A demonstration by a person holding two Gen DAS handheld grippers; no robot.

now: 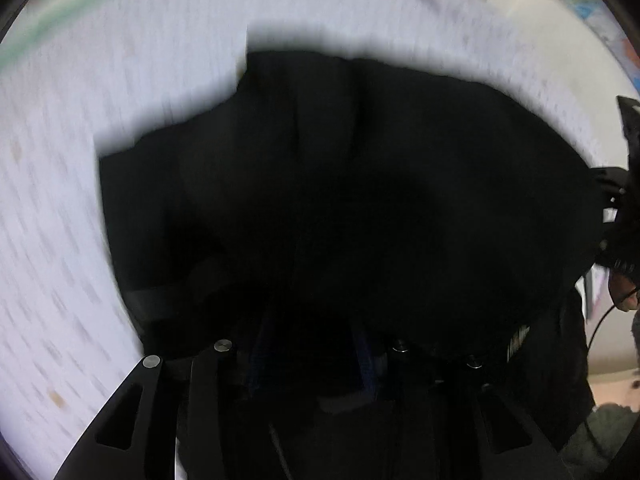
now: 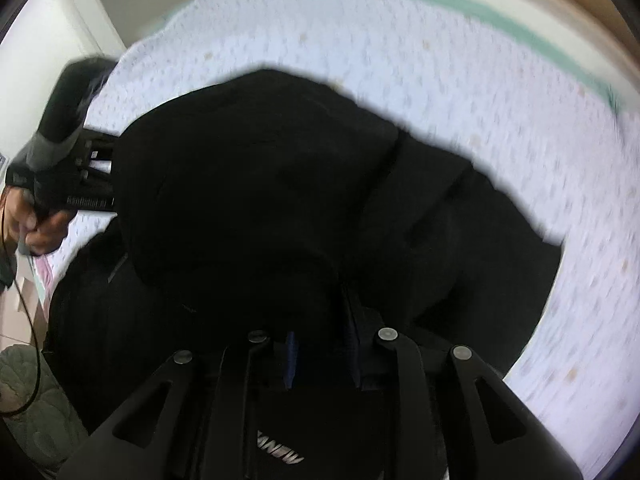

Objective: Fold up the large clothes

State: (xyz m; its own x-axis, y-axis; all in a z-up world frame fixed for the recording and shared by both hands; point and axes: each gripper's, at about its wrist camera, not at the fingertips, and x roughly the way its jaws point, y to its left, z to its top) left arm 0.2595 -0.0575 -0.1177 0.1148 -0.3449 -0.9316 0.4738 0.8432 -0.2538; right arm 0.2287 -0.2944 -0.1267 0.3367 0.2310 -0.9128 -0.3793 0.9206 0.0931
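Observation:
A large black garment [image 1: 340,184] hangs bunched over a white patterned bed sheet [image 1: 80,120] and fills the middle of both wrist views. My left gripper [image 1: 312,344] points steeply down, its blue pads [image 1: 362,354] pinching a fold of the black cloth. In the right wrist view the same garment [image 2: 260,184] drapes from my right gripper [image 2: 320,356], whose blue pads [image 2: 290,360] are closed on its near edge. Each view catches the other gripper at its side edge, held in a hand [image 2: 40,224]. The fingertips are dark against the cloth and hard to make out.
The sheet [image 2: 480,80] has a green band [image 2: 480,4] along its far edge, with a wooden bed frame [image 2: 600,8] beyond it. White furniture [image 2: 48,40] stands at the upper left. A grey-green quilted mat [image 2: 28,400] lies on the floor below. A cable [image 2: 34,320] trails from the hand.

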